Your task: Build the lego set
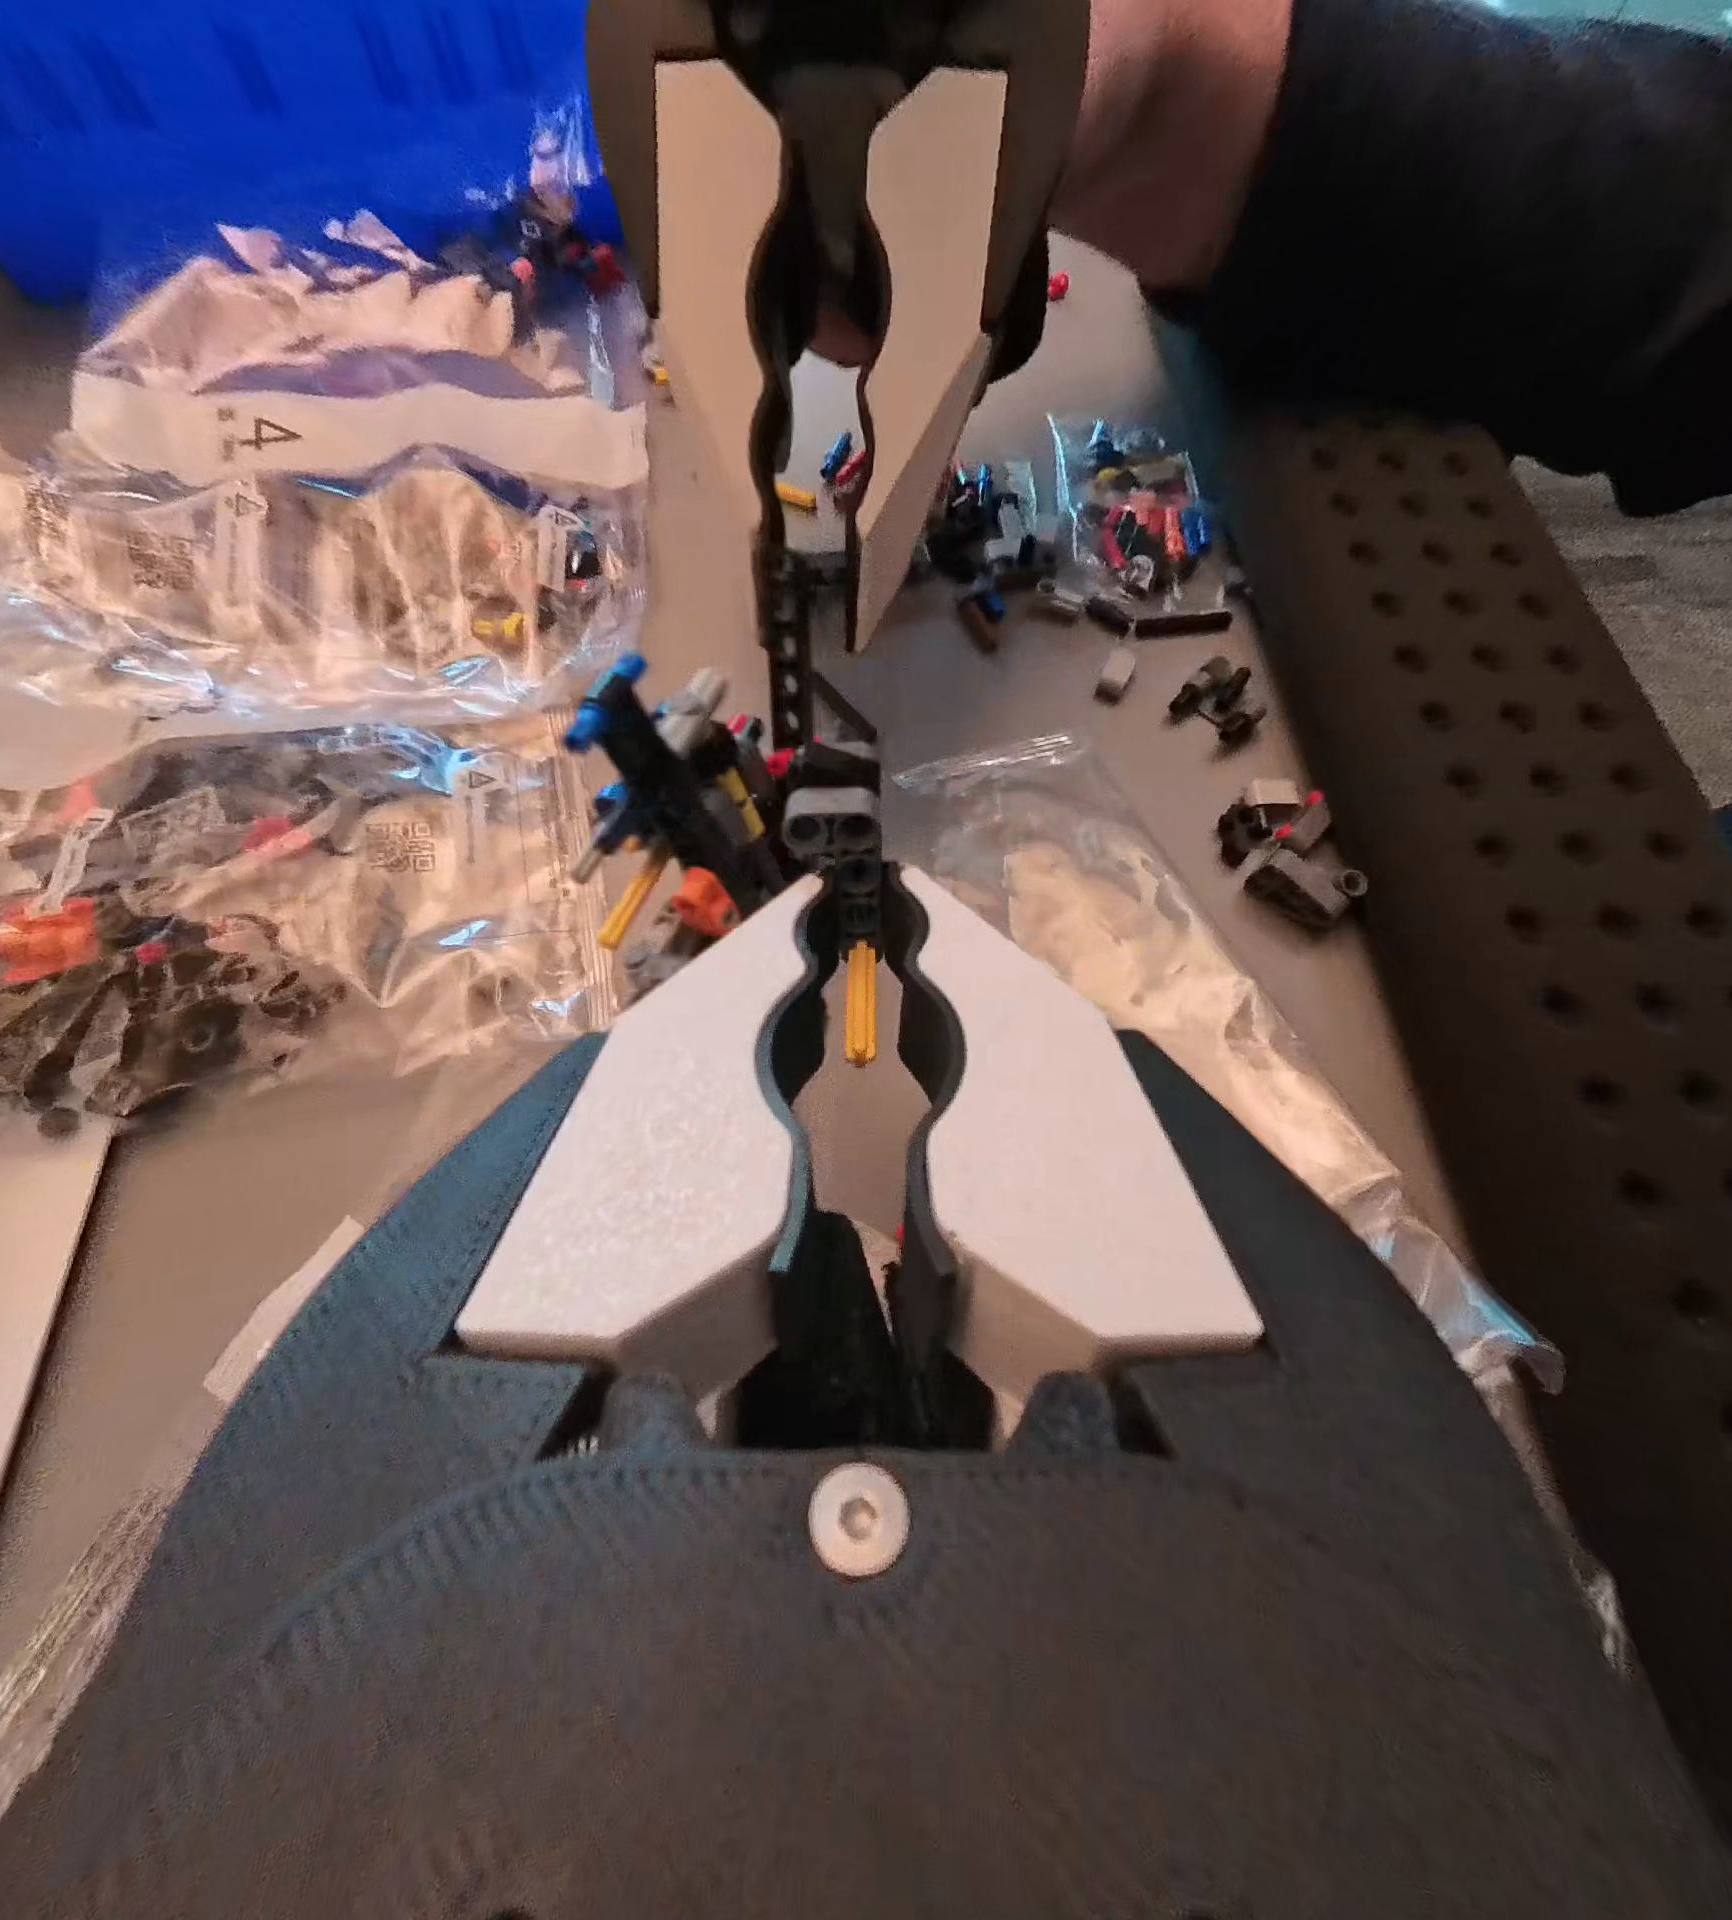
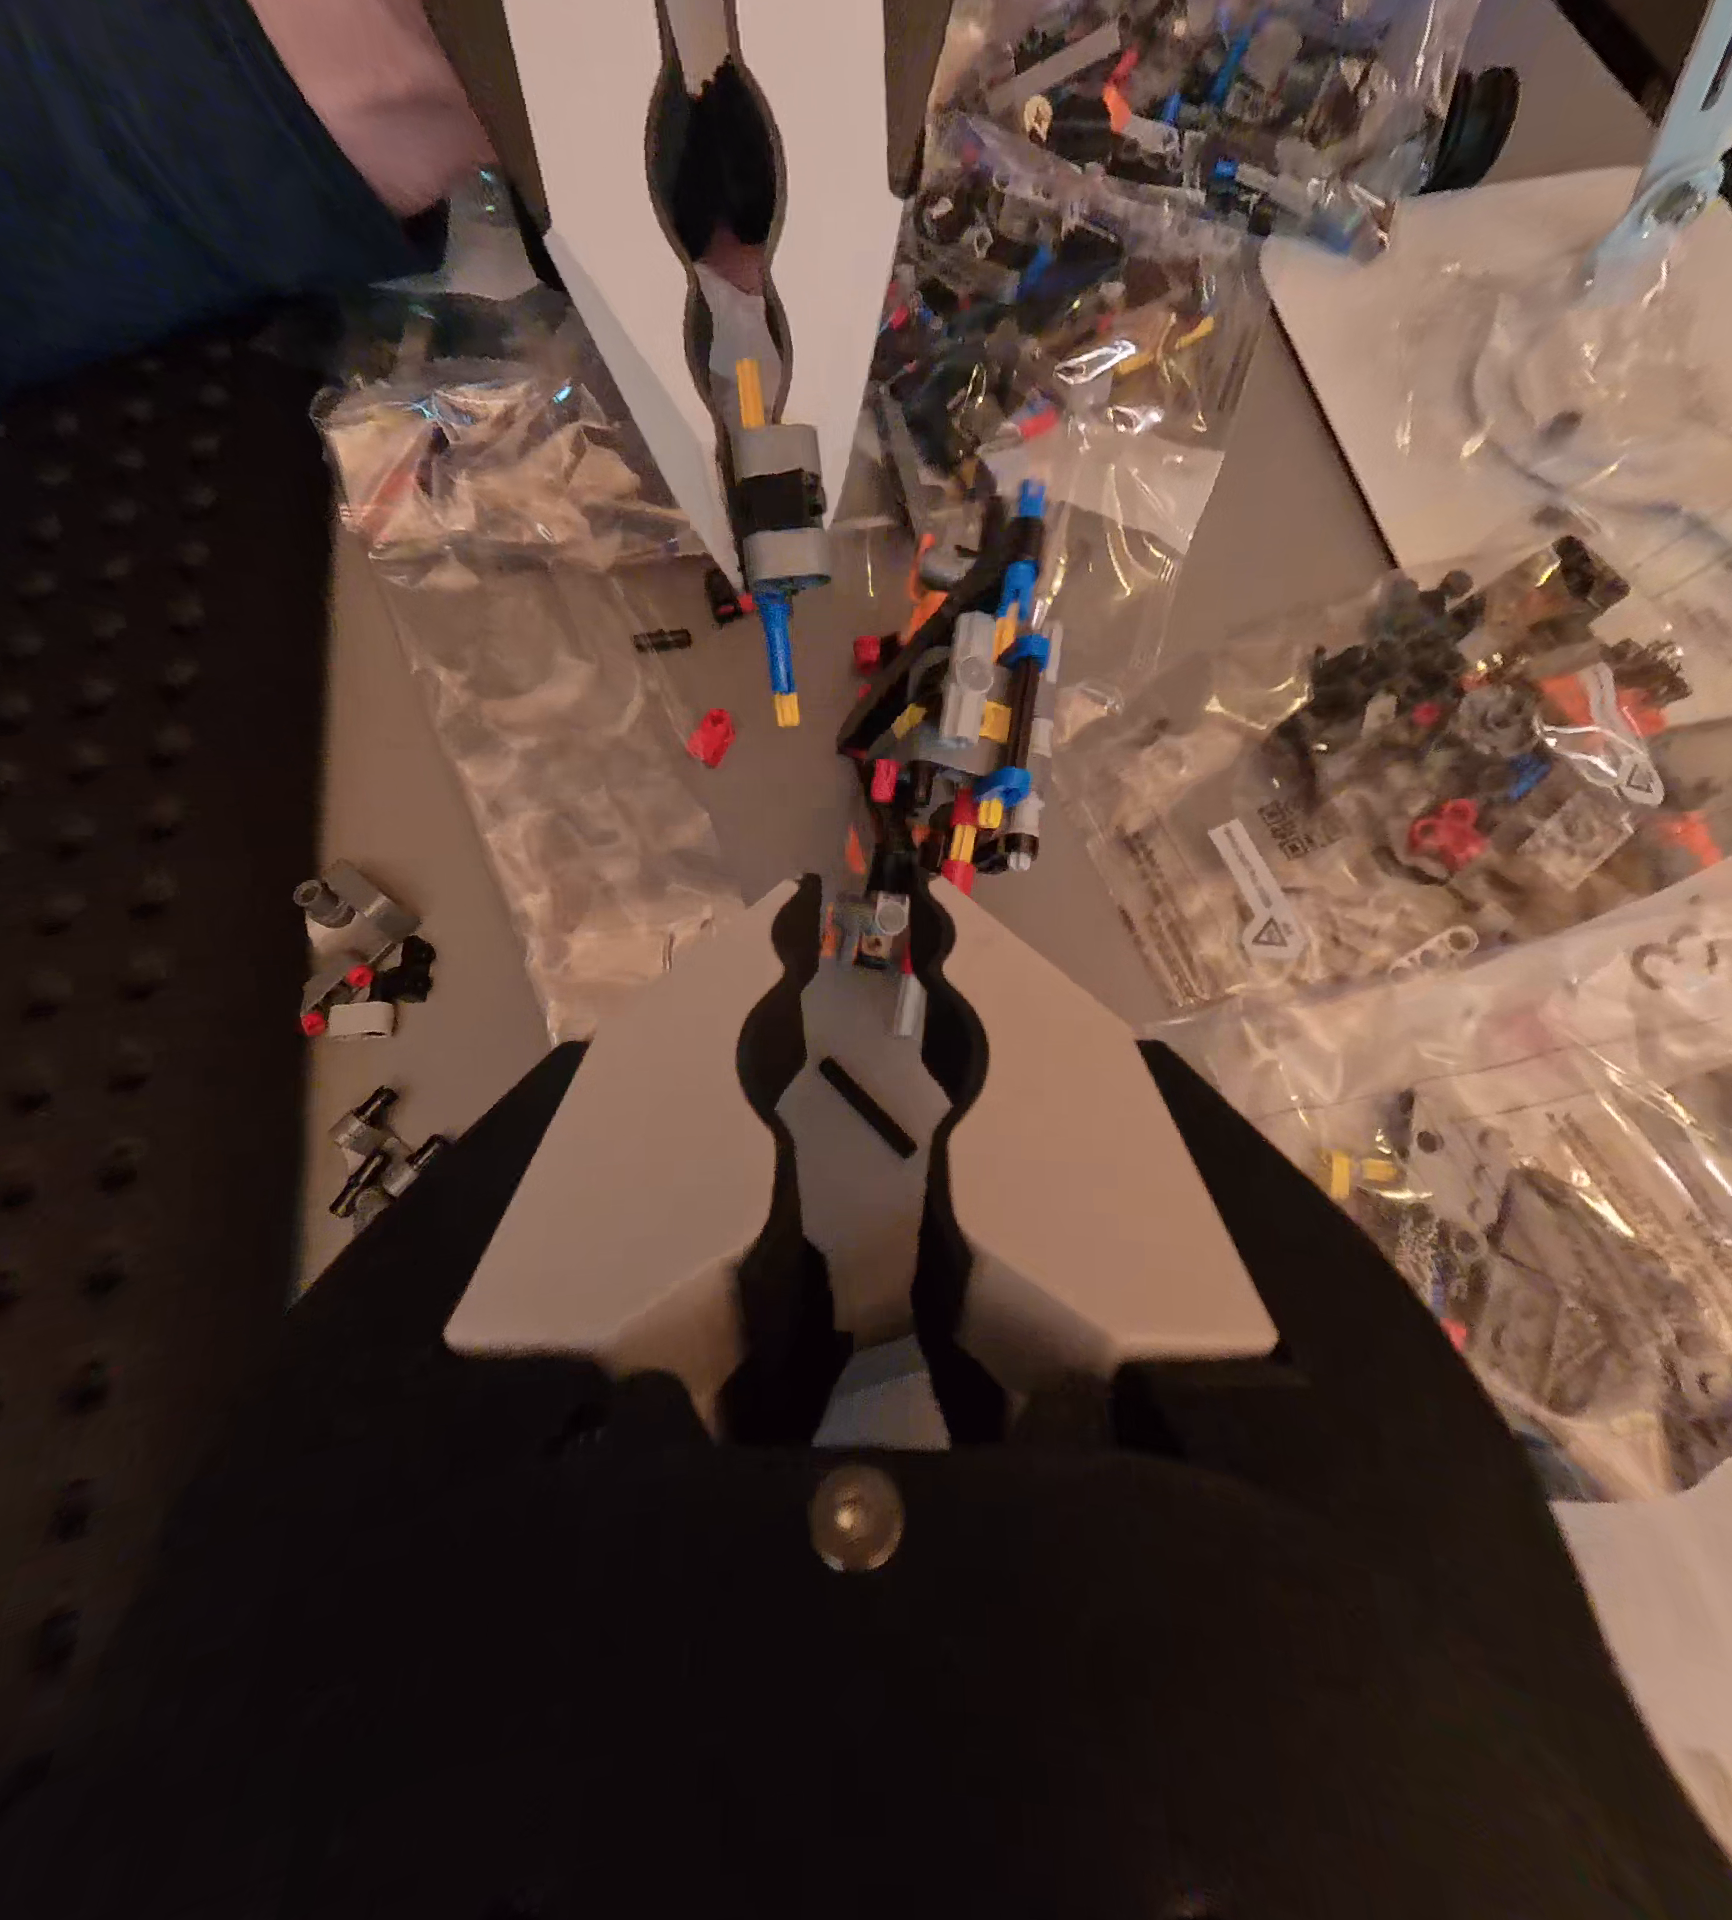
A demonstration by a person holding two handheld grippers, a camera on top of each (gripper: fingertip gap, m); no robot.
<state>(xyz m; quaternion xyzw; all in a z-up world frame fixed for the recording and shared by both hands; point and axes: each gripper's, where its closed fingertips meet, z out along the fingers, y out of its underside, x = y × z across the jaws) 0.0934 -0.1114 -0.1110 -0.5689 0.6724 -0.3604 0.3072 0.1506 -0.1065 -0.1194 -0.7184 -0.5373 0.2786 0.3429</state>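
Yellow axle [image 1: 860,1003], grey-black sub-assembly [image 1: 834,831]

small grey-black sub-assembly [image 1: 834,831]: yellow axle, raised off table | larger multicoloured assembly [image 2: 955,717]: lying on table

Warm, dim indoor light in both views; the right wrist view is darker, its gripper body [image 2: 841,1621] nearly black; glare glints off the plastic bags [image 1: 249,582]; wide-angle bending curves the edges; motion blur smears the blue box [image 1: 218,125] and sleeve [image 1: 1527,208]; near parts are soft.
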